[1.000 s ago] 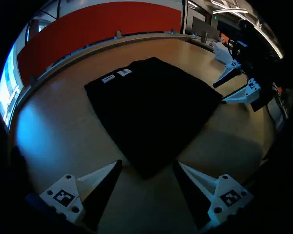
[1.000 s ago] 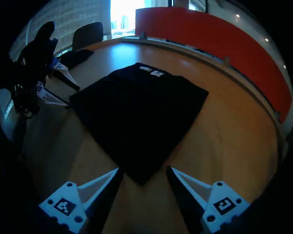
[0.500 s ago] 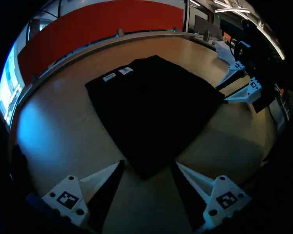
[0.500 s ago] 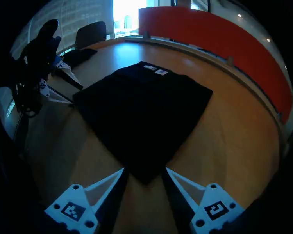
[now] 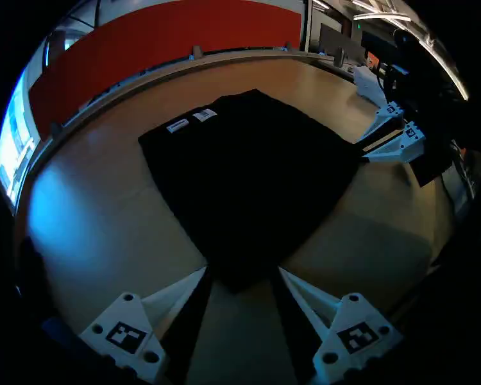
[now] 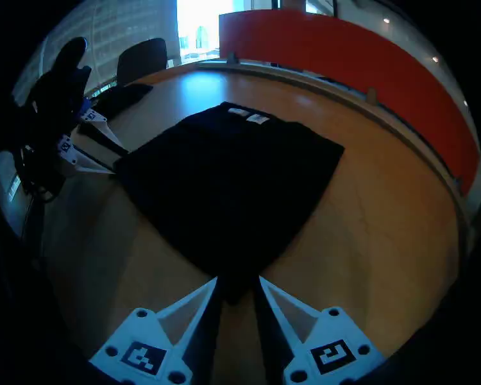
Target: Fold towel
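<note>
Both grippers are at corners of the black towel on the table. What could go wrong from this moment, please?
1. Only the tip of the towel corner lies between the fingers of the right gripper, so a shallow pinch might slip once it is lifted.
2. The left gripper stands wider open around its corner. If the two sides do not grip and lift together, the cloth could drag on the table and the fold may come out skewed.
</note>
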Demonstrator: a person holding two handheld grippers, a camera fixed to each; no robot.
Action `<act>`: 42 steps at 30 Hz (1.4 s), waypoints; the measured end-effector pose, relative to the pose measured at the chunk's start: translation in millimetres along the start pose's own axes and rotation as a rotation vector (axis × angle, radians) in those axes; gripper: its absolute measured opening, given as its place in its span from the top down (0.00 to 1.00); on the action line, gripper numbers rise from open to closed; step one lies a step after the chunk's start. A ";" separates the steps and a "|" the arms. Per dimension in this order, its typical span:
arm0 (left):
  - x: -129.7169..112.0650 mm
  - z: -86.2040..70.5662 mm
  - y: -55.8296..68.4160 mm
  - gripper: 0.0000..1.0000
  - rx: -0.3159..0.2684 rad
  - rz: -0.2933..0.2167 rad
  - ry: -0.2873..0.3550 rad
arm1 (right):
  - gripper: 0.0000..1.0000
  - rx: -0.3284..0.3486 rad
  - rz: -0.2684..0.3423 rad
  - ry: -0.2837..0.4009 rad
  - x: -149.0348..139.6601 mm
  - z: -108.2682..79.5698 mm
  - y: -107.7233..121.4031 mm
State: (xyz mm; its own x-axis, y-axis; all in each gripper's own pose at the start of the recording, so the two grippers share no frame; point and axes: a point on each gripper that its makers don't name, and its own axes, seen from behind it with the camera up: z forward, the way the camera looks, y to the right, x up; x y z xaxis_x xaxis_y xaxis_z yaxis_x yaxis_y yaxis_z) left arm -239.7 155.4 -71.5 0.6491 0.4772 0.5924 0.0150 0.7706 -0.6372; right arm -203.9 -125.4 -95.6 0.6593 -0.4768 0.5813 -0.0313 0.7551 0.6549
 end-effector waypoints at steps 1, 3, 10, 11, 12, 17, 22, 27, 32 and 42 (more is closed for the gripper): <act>0.1 -0.1 0.2 0.43 0.000 0.000 -0.001 | 0.68 0.000 -0.001 0.000 0.0 0.2 0.0; 0.4 -0.3 0.3 0.46 0.000 0.000 -0.001 | 0.69 0.000 -0.002 -0.001 0.1 0.6 0.1; 1.5 -2.2 -4.0 0.62 0.009 -0.013 -0.005 | 0.71 0.012 0.000 -0.004 0.9 1.2 -2.1; 1.5 -2.1 -5.4 0.67 0.013 -0.017 -0.006 | 0.71 0.015 0.001 -0.004 1.1 1.2 -3.0; 1.5 -2.0 -6.8 0.72 0.018 -0.023 -0.007 | 0.73 0.020 0.001 -0.003 1.4 1.4 -4.5; 1.8 -1.1 -10.0 0.80 0.034 -0.046 -0.007 | 0.77 0.031 -0.001 0.000 3.7 2.6 -9.5; 2.3 -1.5 -8.1 0.83 0.035 -0.045 -0.004 | 0.82 0.035 -0.011 0.004 5.0 1.0 -12.6; 3.8 -2.6 -3.4 0.85 0.019 -0.055 -0.003 | 0.83 0.023 -0.002 0.020 10.8 -2.4 -9.5; 8.6 -5.8 -1.0 0.85 0.017 -0.058 0.005 | 0.84 0.021 0.024 0.039 19.3 -7.7 -6.8; 28.7 -29.5 -2.6 0.85 0.024 -0.090 0.038 | 0.84 0.015 0.016 0.066 39.6 -28.3 -7.1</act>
State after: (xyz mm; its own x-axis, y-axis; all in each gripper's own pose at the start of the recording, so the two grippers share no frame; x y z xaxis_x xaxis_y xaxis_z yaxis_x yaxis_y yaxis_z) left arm -198.7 154.6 -67.3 0.6745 0.3897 0.6271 0.0568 0.8194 -0.5704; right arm -156.2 -136.9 -90.9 0.7068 -0.4335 0.5590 -0.0531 0.7554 0.6531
